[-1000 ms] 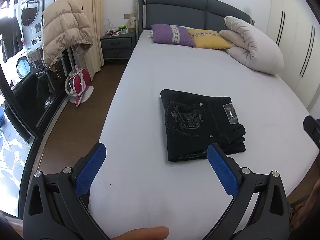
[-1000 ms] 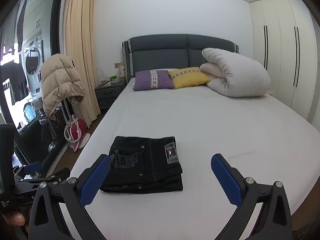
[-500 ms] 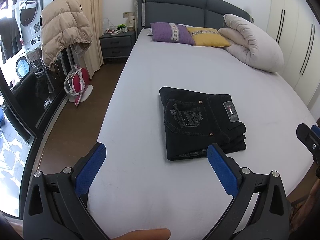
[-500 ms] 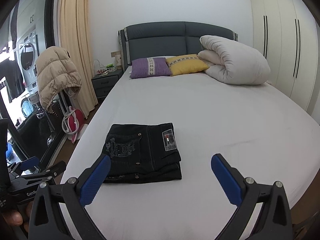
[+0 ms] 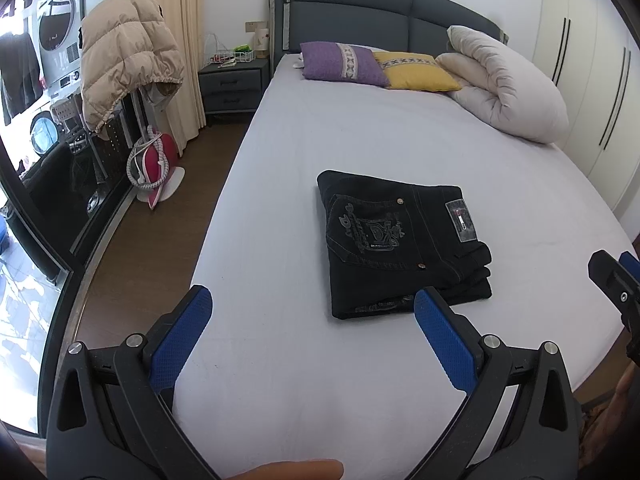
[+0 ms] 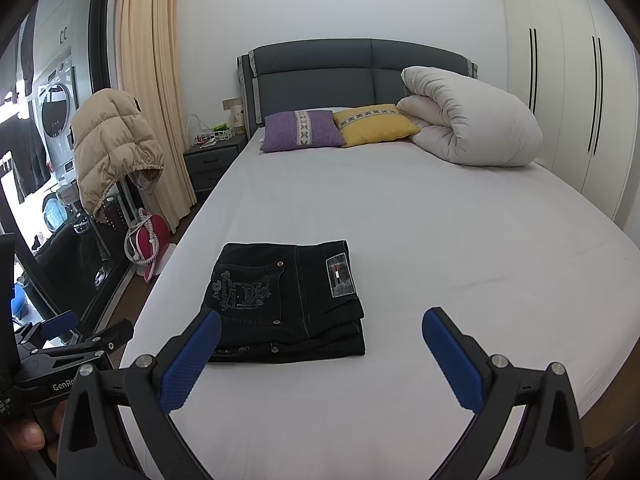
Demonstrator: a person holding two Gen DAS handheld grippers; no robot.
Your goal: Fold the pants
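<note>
Since both tools hang free above the near end of the bed, each view is taken in turn.

Left wrist view, tool: the left gripper (image 5: 312, 320) has its blue fingers wide apart and holds nothing; it hangs over the bare sheet of the bed (image 5: 400, 132).
Left wrist view, pants: the black jeans (image 5: 400, 240) lie as a compact stacked rectangle near the foot of the bed, back pocket and brand patch facing up, just beyond the right finger of this tool.
Left wrist view, other tool: part of the right gripper shows at the right edge.

Right wrist view, tool: the right gripper (image 6: 320, 340) also stands spread wide, empty, above the sheet (image 6: 440, 220).
Right wrist view, pants: the jeans (image 6: 286, 300) rest flat, layers lined up, near the left side of the bed.
Right wrist view, surroundings: two cushions and a rolled duvet (image 6: 468, 118) are well apart, by the headboard.

Judgement, step: the folding looks finished.
Advice: if anything, press the loose layers at the right edge gently from above; do not pinch one layer alone, or the stack may open.
</note>
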